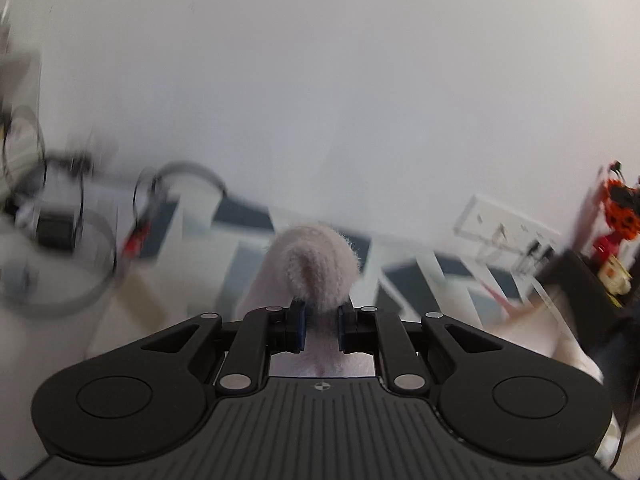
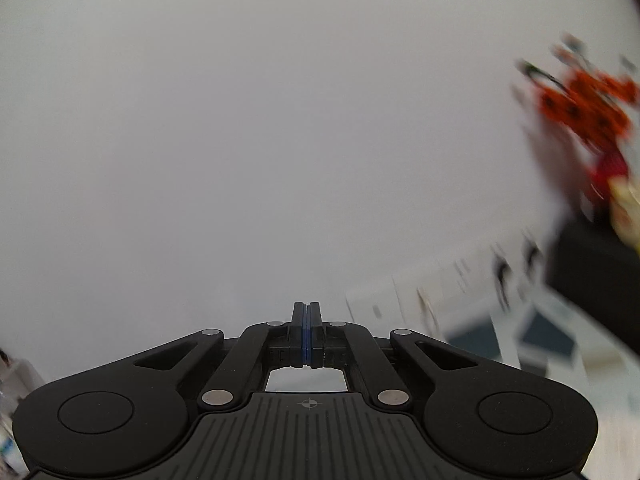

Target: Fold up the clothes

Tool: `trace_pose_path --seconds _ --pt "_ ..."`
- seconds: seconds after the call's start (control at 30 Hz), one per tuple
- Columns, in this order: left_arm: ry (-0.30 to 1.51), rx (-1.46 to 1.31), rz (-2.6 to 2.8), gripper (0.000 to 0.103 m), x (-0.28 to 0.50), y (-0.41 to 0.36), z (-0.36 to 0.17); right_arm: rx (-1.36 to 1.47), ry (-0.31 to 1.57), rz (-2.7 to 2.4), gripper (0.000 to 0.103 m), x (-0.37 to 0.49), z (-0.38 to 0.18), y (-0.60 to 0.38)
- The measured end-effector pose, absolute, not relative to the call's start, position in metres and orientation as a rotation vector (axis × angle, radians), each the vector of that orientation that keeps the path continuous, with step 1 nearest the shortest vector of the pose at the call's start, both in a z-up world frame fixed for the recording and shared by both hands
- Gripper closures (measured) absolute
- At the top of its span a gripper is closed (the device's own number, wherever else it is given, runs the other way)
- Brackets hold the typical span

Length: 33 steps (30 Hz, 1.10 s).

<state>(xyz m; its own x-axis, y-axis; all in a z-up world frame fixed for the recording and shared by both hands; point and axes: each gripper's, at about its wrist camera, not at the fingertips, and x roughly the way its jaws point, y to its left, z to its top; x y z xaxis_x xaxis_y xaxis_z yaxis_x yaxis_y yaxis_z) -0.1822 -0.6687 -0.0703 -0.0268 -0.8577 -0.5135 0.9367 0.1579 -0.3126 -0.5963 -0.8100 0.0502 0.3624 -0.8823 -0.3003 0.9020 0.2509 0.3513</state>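
One fuzzy pale-pink knitted garment (image 1: 316,264); two black two-finger grippers (image 1: 320,316) (image 2: 306,320); one orange-and-black spotted figurine (image 1: 618,204); one white wall socket panel (image 1: 508,228).

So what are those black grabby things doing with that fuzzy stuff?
A person is holding one pair of tongs in each hand to fold clothes. The left tongs are pinching a bunch of fuzzy pale pink cloth, lifted up in front of a white wall. The right tongs are closed with nothing between them, pointing at the wall. Both views are blurry at the edges. An orange spotted toy stands off to the right.
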Motion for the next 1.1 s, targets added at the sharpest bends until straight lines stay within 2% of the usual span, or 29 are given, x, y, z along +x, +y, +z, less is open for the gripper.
trace_pose_path --seconds 0.07,0.13,0.2,0.27,0.33,0.4,0.53,0.63,0.77,0.8,0.83,0.87,0.97,1.1 --pt "0.658 0.167 -1.363 0.086 -0.181 -0.699 -0.081 0.518 0.077 -1.189 0.103 -0.586 0.044 -0.847" --pt "0.705 0.237 -1.266 0.078 -0.18 -0.723 -0.096 0.547 0.118 -1.185 0.102 -0.574 0.032 -0.87" --pt "0.795 0.293 -1.2 0.075 -0.179 -0.733 -0.106 0.617 0.146 -1.182 0.095 -0.573 0.012 -0.871" --pt "0.756 0.329 -1.203 0.071 -0.189 -0.715 -0.108 0.68 0.154 -1.165 0.07 -0.584 -0.015 -0.863" --pt "0.71 0.389 -1.204 0.052 -0.203 -0.692 -0.111 0.729 0.19 -1.182 0.067 -0.604 -0.05 -0.851" --pt "0.693 0.447 -1.206 0.05 -0.214 -0.671 -0.114 0.823 0.279 -1.243 0.066 -0.625 -0.09 -0.845" --pt "0.963 0.437 -1.234 0.05 -0.218 -0.657 -0.13 0.961 0.443 -1.308 0.065 -0.652 -0.148 -0.833" --pt "1.052 0.48 -1.219 0.05 -0.232 -0.662 -0.147 0.976 0.48 -1.333 0.06 -0.654 -0.173 -0.828" --pt "1.035 0.574 -1.21 0.051 -0.25 -0.68 -0.164 1.046 0.444 -1.255 0.06 -0.644 -0.187 -0.829" --pt "1.013 0.604 -1.194 0.062 -0.254 -0.683 -0.169 1.057 0.453 -1.236 0.061 -0.642 -0.189 -0.83" --pt "1.0 0.625 -1.181 0.077 -0.256 -0.686 -0.173 1.069 0.462 -1.217 0.071 -0.64 -0.192 -0.831" --pt "1.002 0.628 -1.172 0.081 -0.256 -0.686 -0.176 1.081 0.47 -1.198 0.094 -0.637 -0.194 -0.831" --pt "1.005 0.641 -1.15 0.086 -0.256 -0.686 -0.184 1.167 0.425 -1.163 0.095 -0.649 -0.196 -0.835" --pt "1.007 0.656 -1.154 0.087 -0.256 -0.685 -0.184 1.078 0.363 -1.108 0.095 -0.651 -0.15 -0.854"
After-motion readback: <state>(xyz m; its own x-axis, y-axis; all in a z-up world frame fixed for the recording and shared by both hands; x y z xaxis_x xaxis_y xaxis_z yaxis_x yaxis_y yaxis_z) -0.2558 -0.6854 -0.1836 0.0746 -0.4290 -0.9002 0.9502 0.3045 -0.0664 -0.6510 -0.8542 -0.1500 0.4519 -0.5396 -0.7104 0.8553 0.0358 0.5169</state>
